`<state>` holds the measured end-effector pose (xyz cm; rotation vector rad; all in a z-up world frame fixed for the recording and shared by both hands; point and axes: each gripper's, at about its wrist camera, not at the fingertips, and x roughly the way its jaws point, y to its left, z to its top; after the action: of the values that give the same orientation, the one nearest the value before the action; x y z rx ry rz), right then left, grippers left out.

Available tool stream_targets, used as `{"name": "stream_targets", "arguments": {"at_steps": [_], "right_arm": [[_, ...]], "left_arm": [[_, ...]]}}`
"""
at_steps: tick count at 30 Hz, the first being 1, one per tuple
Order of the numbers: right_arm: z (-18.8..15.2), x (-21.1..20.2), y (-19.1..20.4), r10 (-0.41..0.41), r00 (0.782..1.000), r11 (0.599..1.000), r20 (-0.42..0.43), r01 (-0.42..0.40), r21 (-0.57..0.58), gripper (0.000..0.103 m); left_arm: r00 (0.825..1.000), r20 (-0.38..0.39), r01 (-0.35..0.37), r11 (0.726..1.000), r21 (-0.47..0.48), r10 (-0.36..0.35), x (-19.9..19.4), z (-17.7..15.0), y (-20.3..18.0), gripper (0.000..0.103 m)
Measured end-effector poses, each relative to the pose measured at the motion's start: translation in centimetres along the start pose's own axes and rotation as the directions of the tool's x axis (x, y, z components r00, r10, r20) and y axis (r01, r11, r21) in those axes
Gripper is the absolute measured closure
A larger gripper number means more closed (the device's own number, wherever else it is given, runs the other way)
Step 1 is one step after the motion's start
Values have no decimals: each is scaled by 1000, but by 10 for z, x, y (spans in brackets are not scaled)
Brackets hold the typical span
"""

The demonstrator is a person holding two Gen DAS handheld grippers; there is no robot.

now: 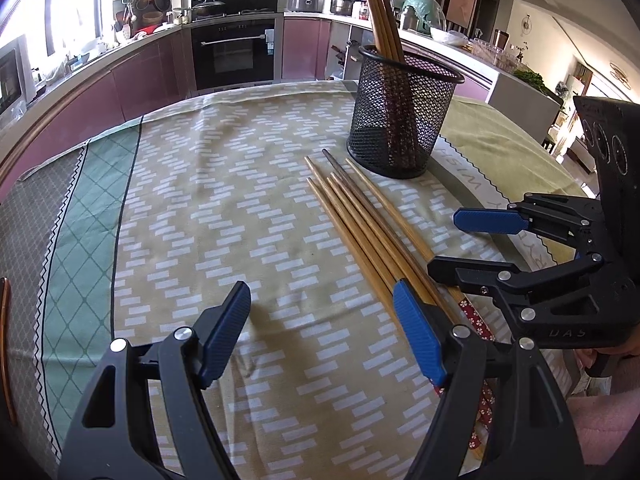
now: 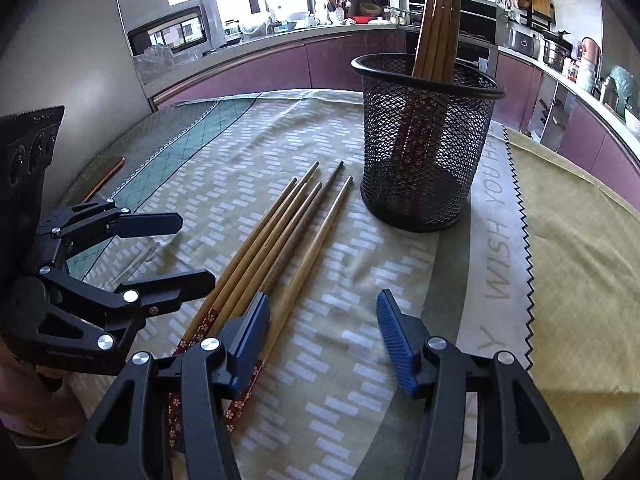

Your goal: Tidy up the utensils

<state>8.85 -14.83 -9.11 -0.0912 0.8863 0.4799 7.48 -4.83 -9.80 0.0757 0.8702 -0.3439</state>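
**Op:** Six chopsticks (image 2: 276, 248) are loose on the cloth (image 1: 208, 216), bundled side by side, thin tips toward the cup (image 2: 424, 140). My left gripper (image 1: 320, 332) hangs just over their thick ends with jaws spread and nothing in them. My right gripper (image 2: 324, 336) is released too, its left finger (image 2: 250, 330) over the flowered red ends and the rest of the gap over bare cloth.

**Spotter:** How do you expect them to handle?

**Op:** Light, stiff and round, I'd say. They should roll and slip if I pinch near the taper. One in the bundle looks darker and thinner at the tip, maybe metal, so likely slicker.

**Spotter:** Where would you take hold?

**Op:** On the thick, patterned part, close to me, where the section is widest. I'd take one or two at a time, since a whole row would probably fan out between the pads.

**Spotter:** And further back?

**Op:** That mesh cup stands upright just beyond the tips, with four or so chopsticks (image 1: 382, 12) leaning in it already. It looks light enough to tip if I knock the rim
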Motion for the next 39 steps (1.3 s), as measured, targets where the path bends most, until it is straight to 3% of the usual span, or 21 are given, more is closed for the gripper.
{"name": "stream_targets", "arguments": {"at_steps": [13, 22, 29, 34, 39], "right_arm": [[0, -1, -3, 11, 1000, 1000, 2, -11, 6, 49], [1, -1, -4, 14, 1000, 1000, 2, -14, 5, 49], [1, -2, -5, 18, 1000, 1000, 3, -18, 9, 49], [1, -3, -7, 21, 1000, 1000, 3, -21, 8, 49], [1, -3, -8, 22, 1000, 1000, 3, -22, 8, 49]], "left_arm": [[1000, -25, -7, 1000, 4, 7, 6, 4, -5, 30], [999, -46, -24, 1000, 7, 24, 6, 4, -2, 53], [999, -25, 41, 998, -46, -42, 0, 6, 5, 47], [998, -32, 46, 999, -5, -46, 4, 4, -7, 44], [999, -39, 23, 1000, 6, -22, 6, 4, -6, 51]]}}
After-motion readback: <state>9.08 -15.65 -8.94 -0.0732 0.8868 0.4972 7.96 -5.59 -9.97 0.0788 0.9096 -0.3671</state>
